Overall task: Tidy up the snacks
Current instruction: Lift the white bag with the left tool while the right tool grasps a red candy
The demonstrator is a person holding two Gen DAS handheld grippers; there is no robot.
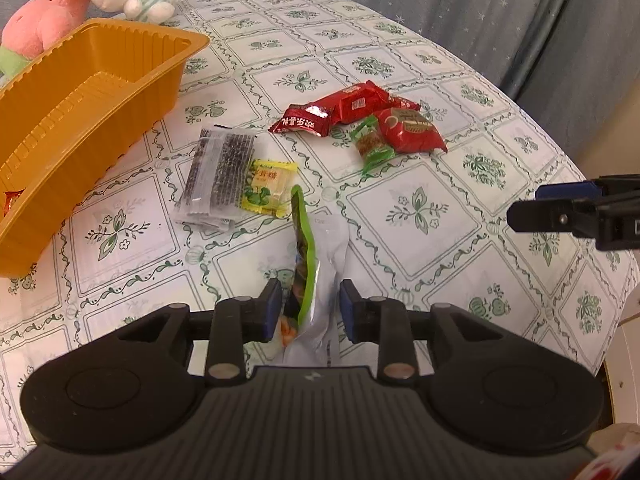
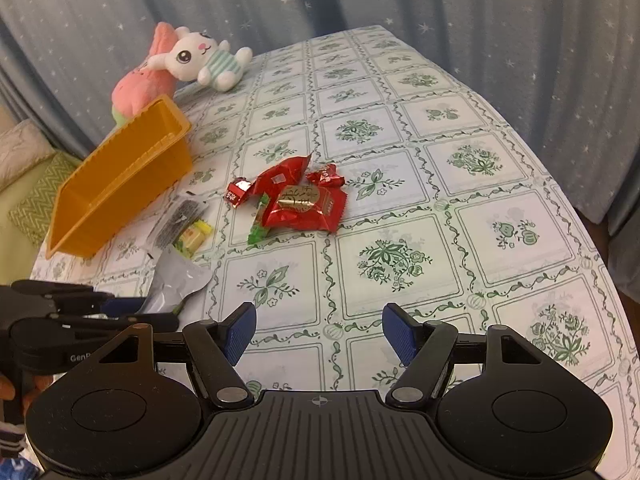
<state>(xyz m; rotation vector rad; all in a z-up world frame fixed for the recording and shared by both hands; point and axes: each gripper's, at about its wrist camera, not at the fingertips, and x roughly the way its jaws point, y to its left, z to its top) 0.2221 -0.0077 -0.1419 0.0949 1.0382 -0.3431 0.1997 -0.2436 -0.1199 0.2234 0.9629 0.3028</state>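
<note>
Left gripper clamped on green-edged snack pouch, long axis pointing away along the fingers; orange tray lies far-left of it, closer to this hand than to the open, empty right gripper.

Counted beside one orange ribbed plastic tray: four red foil snack packets, one green-wrapped candy, one clear packet of dark sesame bars, one yellow candy packet, one green-and-silver pouch. Behind the tray, two plush toys: one white rabbit, one pink.
</note>
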